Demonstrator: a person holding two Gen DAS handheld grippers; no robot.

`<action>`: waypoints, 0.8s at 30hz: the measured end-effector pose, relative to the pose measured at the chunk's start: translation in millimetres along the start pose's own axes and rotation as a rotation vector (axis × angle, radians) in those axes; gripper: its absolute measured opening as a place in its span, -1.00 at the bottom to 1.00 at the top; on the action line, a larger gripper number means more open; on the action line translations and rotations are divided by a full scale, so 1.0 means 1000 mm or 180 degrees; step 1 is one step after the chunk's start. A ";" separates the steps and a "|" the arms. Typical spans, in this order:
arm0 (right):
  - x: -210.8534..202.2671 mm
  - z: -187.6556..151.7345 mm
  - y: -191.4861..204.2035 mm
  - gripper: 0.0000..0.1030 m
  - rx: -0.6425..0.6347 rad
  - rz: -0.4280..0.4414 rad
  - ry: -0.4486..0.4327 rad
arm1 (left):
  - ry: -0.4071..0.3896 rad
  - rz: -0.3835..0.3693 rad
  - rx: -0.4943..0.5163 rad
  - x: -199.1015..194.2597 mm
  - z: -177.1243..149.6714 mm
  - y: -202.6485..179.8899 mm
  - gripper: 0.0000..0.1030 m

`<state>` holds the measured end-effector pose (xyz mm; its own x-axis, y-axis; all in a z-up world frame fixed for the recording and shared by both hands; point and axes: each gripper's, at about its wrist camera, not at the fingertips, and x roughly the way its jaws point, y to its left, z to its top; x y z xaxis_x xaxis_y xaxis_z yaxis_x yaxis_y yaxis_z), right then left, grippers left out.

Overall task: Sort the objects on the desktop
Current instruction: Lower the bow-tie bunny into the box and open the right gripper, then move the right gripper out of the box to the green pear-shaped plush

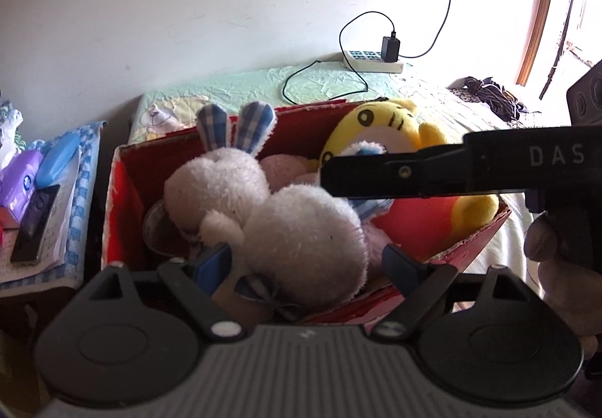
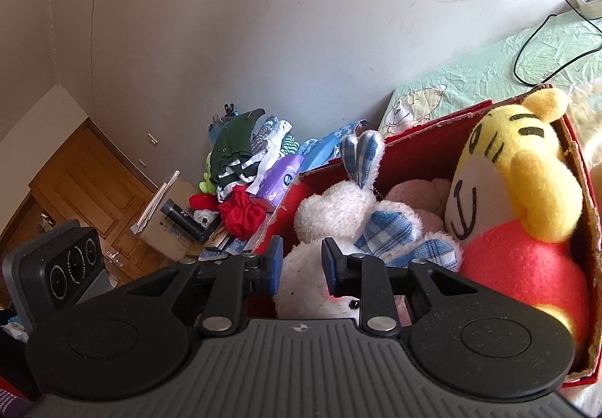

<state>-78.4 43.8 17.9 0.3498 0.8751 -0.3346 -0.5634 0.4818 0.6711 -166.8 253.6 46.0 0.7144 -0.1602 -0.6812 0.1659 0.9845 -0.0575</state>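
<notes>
white plush rabbit [image 1: 286, 226] in red box [image 1: 124, 199], yellow tiger plush [image 1: 391, 128]

A home bedroom: quilted bed [image 1: 331, 87], heaped clothes [image 2: 240, 162], wooden door [image 2: 86, 177].

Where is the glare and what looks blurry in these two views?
Left wrist: window at upper right blown out; right gripper crossing the frame is soft. Right wrist: even light, walls bowed by fisheye, bunny fairly sharp.

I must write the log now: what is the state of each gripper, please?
Left gripper: open, jaws on either side of the white plush rabbit, not pressing it.
Right gripper: narrowly apart around the rabbit's white plush; a grip cannot be told.
</notes>
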 end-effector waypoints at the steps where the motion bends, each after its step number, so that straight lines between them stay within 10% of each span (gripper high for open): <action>1: -0.001 0.000 0.000 -0.49 0.0003 -0.0012 -0.0020 | 0.0003 -0.0007 -0.0029 -0.001 0.000 0.000 0.71; 24: -0.107 0.019 -0.052 -0.49 0.0223 -0.0135 -0.0607 | -0.0170 -0.0146 0.0056 0.008 0.049 -0.108 0.71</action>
<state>-72.1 -75.3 31.6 0.5111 0.8262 -0.2368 -0.4940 0.5078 0.7058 -145.7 142.5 83.0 0.7409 -0.2090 -0.6382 0.2107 0.9747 -0.0746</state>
